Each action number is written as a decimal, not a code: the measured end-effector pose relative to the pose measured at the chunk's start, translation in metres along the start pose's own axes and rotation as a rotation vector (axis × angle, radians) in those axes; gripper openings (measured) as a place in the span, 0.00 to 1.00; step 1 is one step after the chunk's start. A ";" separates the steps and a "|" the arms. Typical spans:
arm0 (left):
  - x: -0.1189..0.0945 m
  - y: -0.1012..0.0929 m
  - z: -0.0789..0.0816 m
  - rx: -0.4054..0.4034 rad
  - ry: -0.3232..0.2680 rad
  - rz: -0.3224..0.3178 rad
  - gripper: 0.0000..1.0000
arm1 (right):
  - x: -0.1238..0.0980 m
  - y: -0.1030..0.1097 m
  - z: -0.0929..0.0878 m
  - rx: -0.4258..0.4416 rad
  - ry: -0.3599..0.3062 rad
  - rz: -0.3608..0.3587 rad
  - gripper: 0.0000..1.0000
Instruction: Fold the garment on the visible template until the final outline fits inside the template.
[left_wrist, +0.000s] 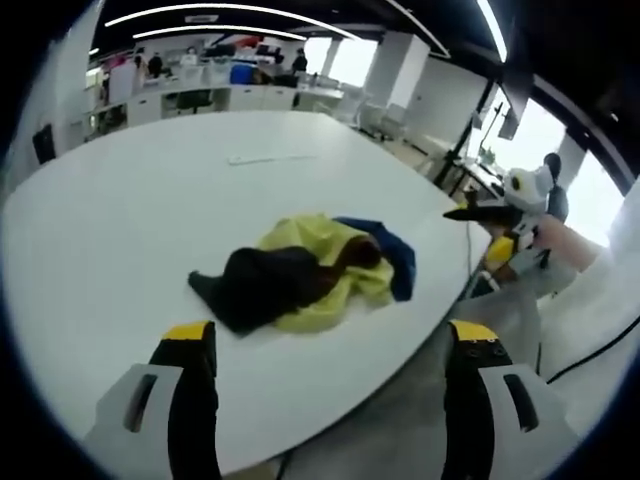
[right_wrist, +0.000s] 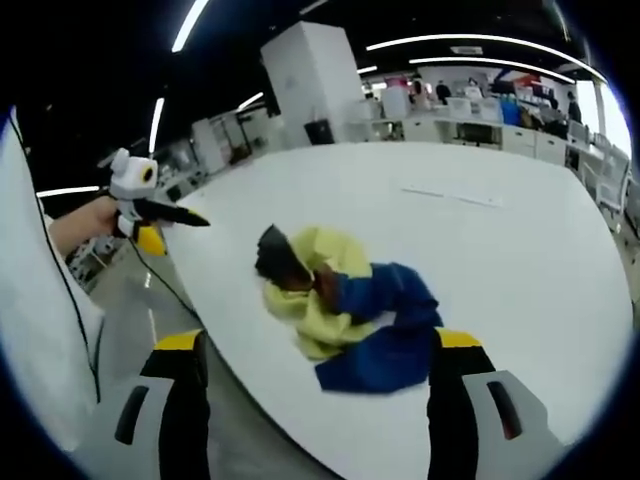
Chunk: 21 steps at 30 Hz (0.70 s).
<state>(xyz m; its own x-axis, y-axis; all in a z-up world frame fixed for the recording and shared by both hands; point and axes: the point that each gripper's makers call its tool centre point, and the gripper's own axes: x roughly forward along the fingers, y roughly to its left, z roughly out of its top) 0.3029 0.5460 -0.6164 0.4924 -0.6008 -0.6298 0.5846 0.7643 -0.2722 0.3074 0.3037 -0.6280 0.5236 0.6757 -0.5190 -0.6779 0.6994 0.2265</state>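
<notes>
Garment (left_wrist: 318, 272) – yellow, blue and dark brown patches, plain white table (left_wrist: 130, 220), black gripper jaws – yellow tips

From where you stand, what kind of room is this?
Probably a large open-plan office or lab: a big white table with a crumpled garment on it, long ceiling light strips, and rows of desks at the back.

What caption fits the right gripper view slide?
Open right tool above a crumpled yellow, blue and dark garment on a white table.
</notes>
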 end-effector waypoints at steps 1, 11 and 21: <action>0.001 0.000 0.000 0.003 0.002 0.001 0.91 | 0.001 -0.001 0.001 -0.003 -0.002 0.000 0.90; 0.010 0.001 -0.004 0.024 0.030 0.004 0.89 | 0.015 -0.003 -0.003 -0.034 0.020 0.002 0.85; 0.015 0.001 -0.005 0.014 0.038 -0.006 0.87 | 0.030 -0.002 -0.002 -0.079 0.028 -0.002 0.78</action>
<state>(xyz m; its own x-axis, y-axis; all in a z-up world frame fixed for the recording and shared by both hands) 0.3080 0.5386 -0.6297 0.4646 -0.5957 -0.6552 0.5966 0.7573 -0.2655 0.3236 0.3223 -0.6462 0.5115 0.6664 -0.5425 -0.7161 0.6795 0.1597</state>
